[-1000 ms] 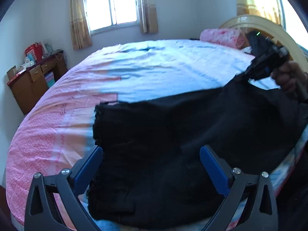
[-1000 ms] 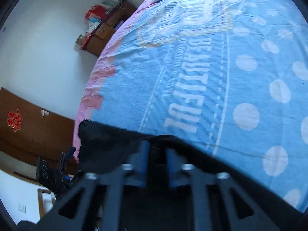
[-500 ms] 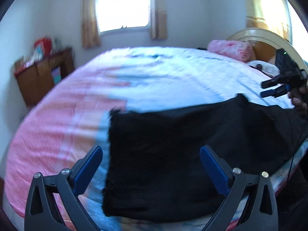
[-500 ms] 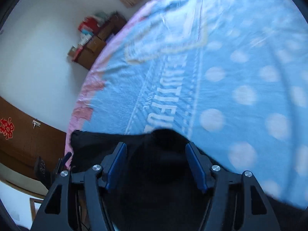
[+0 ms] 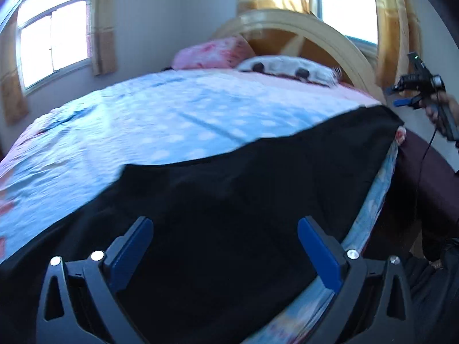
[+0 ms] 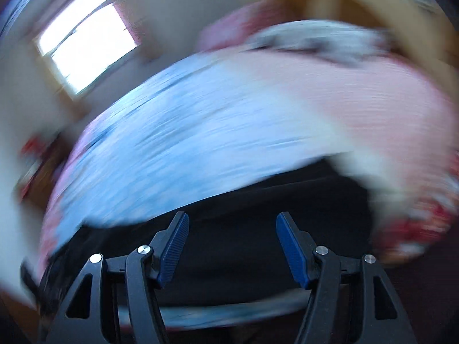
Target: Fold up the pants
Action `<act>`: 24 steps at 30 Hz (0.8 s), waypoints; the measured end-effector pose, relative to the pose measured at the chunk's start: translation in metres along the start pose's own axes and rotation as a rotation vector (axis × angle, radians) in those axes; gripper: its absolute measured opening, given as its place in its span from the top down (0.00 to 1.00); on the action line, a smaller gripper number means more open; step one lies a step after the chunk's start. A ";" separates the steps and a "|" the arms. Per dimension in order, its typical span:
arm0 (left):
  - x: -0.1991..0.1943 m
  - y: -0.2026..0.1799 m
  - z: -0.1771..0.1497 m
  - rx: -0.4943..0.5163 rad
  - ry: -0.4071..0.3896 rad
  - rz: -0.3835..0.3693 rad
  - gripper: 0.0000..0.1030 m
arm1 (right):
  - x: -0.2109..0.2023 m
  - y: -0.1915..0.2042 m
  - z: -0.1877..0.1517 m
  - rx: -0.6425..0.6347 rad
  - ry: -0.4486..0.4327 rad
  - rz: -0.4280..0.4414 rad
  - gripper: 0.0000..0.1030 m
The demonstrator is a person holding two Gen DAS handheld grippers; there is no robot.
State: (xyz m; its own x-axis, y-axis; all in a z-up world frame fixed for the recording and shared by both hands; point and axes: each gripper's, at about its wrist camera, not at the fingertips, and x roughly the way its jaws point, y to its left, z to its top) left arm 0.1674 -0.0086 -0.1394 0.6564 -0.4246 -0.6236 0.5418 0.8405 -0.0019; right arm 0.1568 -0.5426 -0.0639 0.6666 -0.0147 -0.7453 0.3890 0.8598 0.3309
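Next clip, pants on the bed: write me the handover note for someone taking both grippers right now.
Left gripper: open, holding nothing, above the pants.
Right gripper: open, holding nothing; its view is motion-blurred.
Pants: spread dark and flat along the near edge of the bed, one end reaching the right corner.
Done: pants laid out; how many folds they hold I cannot tell.
Left: grip an end and fold it over, then tidy.

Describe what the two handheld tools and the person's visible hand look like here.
Both tools are black skeletal frames with triangular cut-outs and silver screws; each finger carries a blue pad. The left tool has smooth-looking pads, the right tool shows ribbed ones. Seen from the left wrist view, the right tool has a pistol-like black body with a green light, a thin black cable trailing below, held by a bare hand.
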 end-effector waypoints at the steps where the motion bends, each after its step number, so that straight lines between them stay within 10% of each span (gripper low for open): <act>1: 0.006 -0.007 0.003 0.017 0.005 0.006 0.00 | -0.003 -0.018 0.005 0.046 -0.001 -0.019 0.37; 13: 0.044 -0.007 -0.011 -0.029 0.106 0.016 0.00 | 0.049 -0.078 0.023 0.148 0.105 0.100 0.38; 16: 0.045 -0.008 -0.012 -0.021 0.109 0.025 0.00 | 0.059 -0.067 0.027 0.089 0.104 0.054 0.85; 24: 0.045 -0.009 -0.015 -0.006 0.095 0.030 0.00 | 0.012 -0.008 0.045 -0.110 -0.088 0.073 0.96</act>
State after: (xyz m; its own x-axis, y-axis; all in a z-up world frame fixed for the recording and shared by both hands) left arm 0.1841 -0.0299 -0.1789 0.6195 -0.3660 -0.6945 0.5194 0.8544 0.0130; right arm 0.1901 -0.5727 -0.0490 0.7455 0.0091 -0.6664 0.2691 0.9106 0.3135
